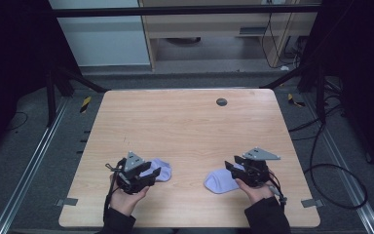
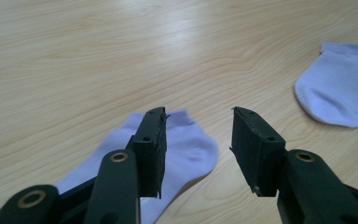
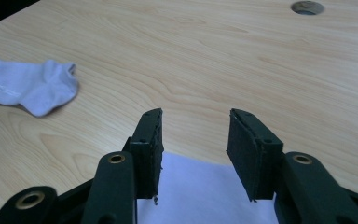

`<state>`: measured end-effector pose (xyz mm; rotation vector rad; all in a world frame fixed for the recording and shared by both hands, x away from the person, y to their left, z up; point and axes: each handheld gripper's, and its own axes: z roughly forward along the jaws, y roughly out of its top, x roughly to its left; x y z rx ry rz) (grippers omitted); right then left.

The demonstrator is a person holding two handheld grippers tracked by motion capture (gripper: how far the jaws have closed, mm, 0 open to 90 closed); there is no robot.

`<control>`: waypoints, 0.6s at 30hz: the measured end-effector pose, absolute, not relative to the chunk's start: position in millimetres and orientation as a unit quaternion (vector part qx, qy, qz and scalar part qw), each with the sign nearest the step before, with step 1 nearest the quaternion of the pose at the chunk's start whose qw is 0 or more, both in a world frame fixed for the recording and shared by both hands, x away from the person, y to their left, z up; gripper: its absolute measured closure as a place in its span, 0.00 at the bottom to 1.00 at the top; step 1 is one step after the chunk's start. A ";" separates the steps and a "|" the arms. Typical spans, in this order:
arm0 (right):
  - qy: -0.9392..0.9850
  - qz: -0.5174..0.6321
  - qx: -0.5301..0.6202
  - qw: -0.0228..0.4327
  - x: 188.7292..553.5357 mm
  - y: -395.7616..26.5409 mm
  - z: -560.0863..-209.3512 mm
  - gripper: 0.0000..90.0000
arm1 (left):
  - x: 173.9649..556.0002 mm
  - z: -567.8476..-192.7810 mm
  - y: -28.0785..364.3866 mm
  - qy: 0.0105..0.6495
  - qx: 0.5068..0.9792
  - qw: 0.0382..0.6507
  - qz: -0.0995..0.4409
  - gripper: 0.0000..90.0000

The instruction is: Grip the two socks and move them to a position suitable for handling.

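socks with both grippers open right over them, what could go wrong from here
The left gripper sits off-centre: one jaw over the left sock, the other over bare table, so closing may pinch just an edge or miss. The right gripper hangs above the right sock's flat end; thin fabric could slip free.

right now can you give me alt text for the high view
Two hand-held black grippers, left and right, each rest open over a pale lilac ankle sock, one at left and one at right, near the front edge of a light wooden table.
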<state>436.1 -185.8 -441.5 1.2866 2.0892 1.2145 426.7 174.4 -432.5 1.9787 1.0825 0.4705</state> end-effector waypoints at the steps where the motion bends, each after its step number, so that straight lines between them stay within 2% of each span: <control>1: 0.743 0.434 0.468 0.201 432.2 -198.5 -443.9 0.62 | 427.7 -433.5 167.0 0.424 0.788 0.406 0.185 0.61; 10: 0.736 0.416 0.489 0.215 421.6 -237.0 -456.2 0.64 | 432.2 -446.5 111.3 0.393 0.812 0.399 0.165 0.62; 18: 0.730 0.395 0.517 0.208 425.5 -259.7 -473.1 0.67 | 434.6 -463.7 73.0 0.381 0.825 0.389 0.149 0.64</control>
